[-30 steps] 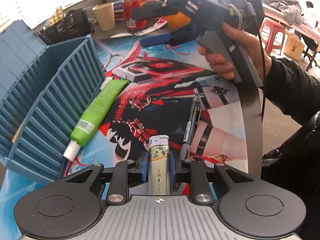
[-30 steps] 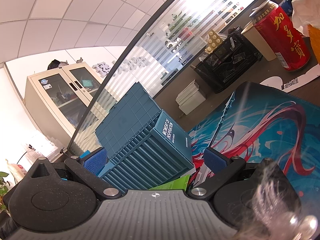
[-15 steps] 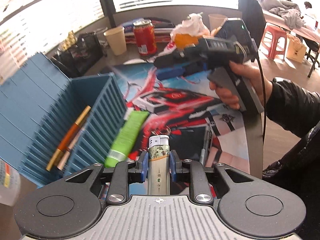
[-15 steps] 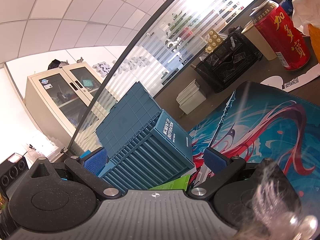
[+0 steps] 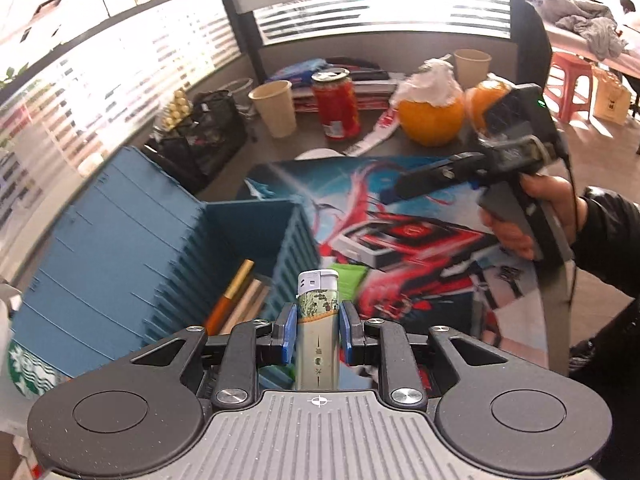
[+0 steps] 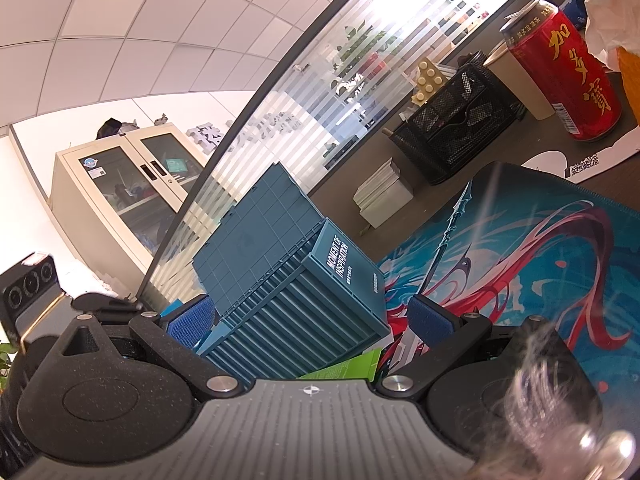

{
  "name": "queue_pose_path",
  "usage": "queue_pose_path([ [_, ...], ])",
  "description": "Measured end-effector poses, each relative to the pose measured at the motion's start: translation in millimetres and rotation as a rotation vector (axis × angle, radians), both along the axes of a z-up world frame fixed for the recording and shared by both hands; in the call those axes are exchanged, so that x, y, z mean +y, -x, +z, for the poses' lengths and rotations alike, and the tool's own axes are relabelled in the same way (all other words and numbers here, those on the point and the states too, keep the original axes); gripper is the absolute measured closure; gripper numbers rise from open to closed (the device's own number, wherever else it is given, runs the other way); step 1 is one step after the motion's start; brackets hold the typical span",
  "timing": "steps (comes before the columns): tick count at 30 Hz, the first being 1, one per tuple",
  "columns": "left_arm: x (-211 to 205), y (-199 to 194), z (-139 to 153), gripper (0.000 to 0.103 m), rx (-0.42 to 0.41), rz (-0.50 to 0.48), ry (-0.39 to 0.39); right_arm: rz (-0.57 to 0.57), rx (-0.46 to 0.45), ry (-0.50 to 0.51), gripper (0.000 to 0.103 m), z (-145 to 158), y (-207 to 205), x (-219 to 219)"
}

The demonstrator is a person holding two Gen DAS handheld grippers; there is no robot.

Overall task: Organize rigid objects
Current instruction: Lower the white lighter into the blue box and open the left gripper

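Note:
My left gripper [image 5: 317, 330] is shut on a lighter [image 5: 317, 320] with a white cap, held upright in the air over the near right wall of the open blue container box [image 5: 152, 256]. An orange-gold pen [image 5: 230, 296] and a pale stick lie inside the box. A green tube [image 5: 347, 280] lies on the printed mat just right of the box. My right gripper [image 6: 312, 322] is open and empty, held above the mat, facing the box [image 6: 296, 300]; it also shows at the right of the left wrist view [image 5: 424, 180].
At the back stand a red can [image 5: 335, 106], two paper cups [image 5: 274, 108], oranges [image 5: 430, 118] and a black mesh organizer [image 5: 208, 136]. A Starbucks cup [image 5: 28, 372] is at the near left. The printed mat [image 5: 420, 240] covers the desk.
My left gripper has risen and moved left with the lighter, from low over the mat to above the box wall. The right gripper has stayed open and nearly still.

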State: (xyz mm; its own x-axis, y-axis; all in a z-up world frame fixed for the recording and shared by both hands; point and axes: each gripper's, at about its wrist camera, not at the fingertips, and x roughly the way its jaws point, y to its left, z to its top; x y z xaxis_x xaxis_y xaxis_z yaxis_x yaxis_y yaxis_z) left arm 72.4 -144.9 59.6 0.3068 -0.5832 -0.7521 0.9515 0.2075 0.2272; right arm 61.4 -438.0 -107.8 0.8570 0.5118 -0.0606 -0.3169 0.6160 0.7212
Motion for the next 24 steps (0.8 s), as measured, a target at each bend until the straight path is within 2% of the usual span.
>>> queue_pose_path([
  [5,-4,-23,4,0.082,-0.007,0.02,0.001,0.0,-0.001,0.0,0.0,0,0,0],
  [7,-4,-35,4,0.082,0.021,0.027,0.007,0.0,0.0,0.0,0.0,0,0,0],
  [9,-6,-44,1,0.084,0.005,0.043,0.001,0.0,0.0,0.0,0.0,0,0,1],
  [18,-4,-89,-5,0.086,0.05,0.117,0.04,0.001,0.0,0.001,0.0,0,0,0],
  [24,1,-86,-6,0.083,0.027,0.143,0.052,0.001,0.002,0.004,0.0,0,1,0],
])
